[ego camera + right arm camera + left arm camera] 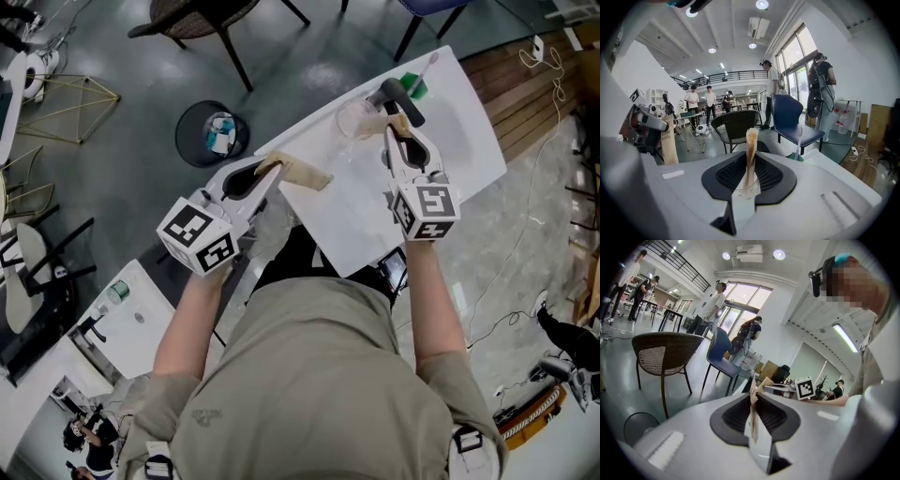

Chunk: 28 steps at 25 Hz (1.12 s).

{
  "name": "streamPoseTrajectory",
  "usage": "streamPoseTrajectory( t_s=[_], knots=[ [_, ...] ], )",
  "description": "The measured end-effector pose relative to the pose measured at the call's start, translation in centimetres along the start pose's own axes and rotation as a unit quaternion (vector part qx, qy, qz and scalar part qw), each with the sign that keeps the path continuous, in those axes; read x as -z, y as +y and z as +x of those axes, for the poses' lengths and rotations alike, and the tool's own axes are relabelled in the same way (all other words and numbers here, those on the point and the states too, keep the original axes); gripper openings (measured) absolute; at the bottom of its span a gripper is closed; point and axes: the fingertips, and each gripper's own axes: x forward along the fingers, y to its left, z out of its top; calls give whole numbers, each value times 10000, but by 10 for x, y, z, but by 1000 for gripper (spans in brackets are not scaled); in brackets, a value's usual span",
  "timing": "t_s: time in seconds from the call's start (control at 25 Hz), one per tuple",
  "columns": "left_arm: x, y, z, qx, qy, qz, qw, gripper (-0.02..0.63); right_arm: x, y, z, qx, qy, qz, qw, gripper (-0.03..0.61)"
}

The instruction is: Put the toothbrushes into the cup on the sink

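White worktop (375,216) runs at a slant below the person, seen from above, with grey floor around it and a round waste bin (212,133) on the floor beyond its far edge. A person holds a claw in each hand over the worktop.

The left claw (272,172) (753,401) is clenched on a flat brown paper packet (305,173) (753,423). From above, the packet sticks out past the claw tips and hangs over the near left part of the worktop. In the right gripper view it shows at the far left (669,140), with the words "TOOTH BRUSH" printed on it.

The right claw (398,117) (750,154) is clenched on a second packet (382,123) (751,150) of the same brown paper, held upright. Its lower end appears to stand inside a clear cup (354,120) (746,190), which sits on the worktop just beside the claw tips.

Near the far right edge of the worktop, beyond the cup, a pale toothbrush (429,64) (798,140) stands up from a green holder (412,87) (799,158).

Past the worktop, both gripper views show a wicker chair (665,350) (736,126) and a blue chair (721,352) (790,117) in a bright open room, with several people standing well apart from the worktop.
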Motion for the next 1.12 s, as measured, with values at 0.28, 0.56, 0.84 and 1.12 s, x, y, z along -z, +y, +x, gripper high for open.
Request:
streamPoseTrajectory(
  t_s=[0.28, 0.56, 0.84, 1.12],
  knots=[
    [-2, -5, 5, 26, 8, 43, 10000, 45, -2, -5, -6, -45, -92, 112, 9999, 74],
    [-9, -10, 10, 33, 0, 73, 10000, 46, -6, -7, -15, -159, -233, 248, 9993, 87],
    [-17, -9, 12, -9, -54, 74, 10000, 45, -11, -14, -34, -210, -414, 496, 9977, 101],
    [-23, -11, 15, 13, -88, 163, 9998, 46, -17, -25, -55, -112, -552, 629, 9964, 101]
  ],
)
